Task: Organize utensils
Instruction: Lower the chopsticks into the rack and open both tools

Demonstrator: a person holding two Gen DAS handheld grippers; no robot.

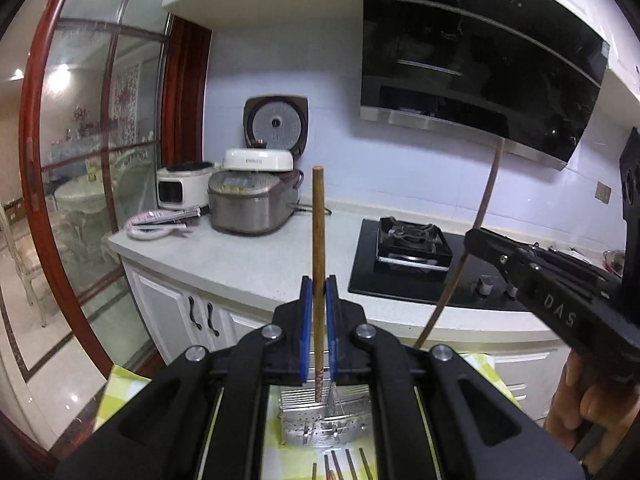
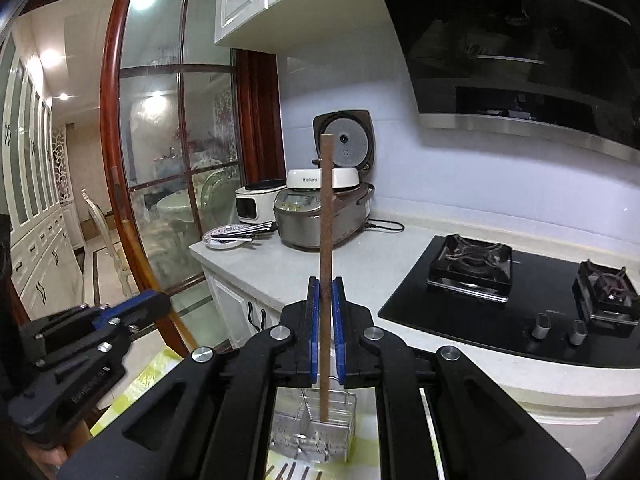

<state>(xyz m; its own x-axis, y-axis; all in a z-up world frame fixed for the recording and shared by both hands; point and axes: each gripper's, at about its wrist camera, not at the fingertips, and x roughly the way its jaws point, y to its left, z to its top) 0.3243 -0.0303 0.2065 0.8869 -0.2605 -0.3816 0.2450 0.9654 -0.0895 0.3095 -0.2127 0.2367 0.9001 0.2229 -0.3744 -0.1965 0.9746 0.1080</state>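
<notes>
My left gripper (image 1: pixel 319 292) is shut on a brown wooden chopstick (image 1: pixel 318 240) held upright, its lower tip over a metal utensil rack (image 1: pixel 320 420) on a yellow-green checked cloth. My right gripper (image 2: pixel 326 292) is shut on a second brown chopstick (image 2: pixel 326 240), also upright, its tip in or just above the same rack (image 2: pixel 312 428). In the left wrist view the right gripper (image 1: pixel 476 240) comes in from the right with its chopstick (image 1: pixel 486 200). In the right wrist view the left gripper (image 2: pixel 156 304) shows at the lower left. Several more chopsticks (image 1: pixel 340 466) lie on the cloth before the rack.
A white counter (image 1: pixel 248 256) carries rice cookers (image 1: pixel 252 204) and a plate with utensils (image 2: pixel 232 236). A black gas hob (image 2: pixel 520 300) lies to the right under a black hood (image 1: pixel 480 60). A glass door with a red frame (image 1: pixel 80 160) stands at the left.
</notes>
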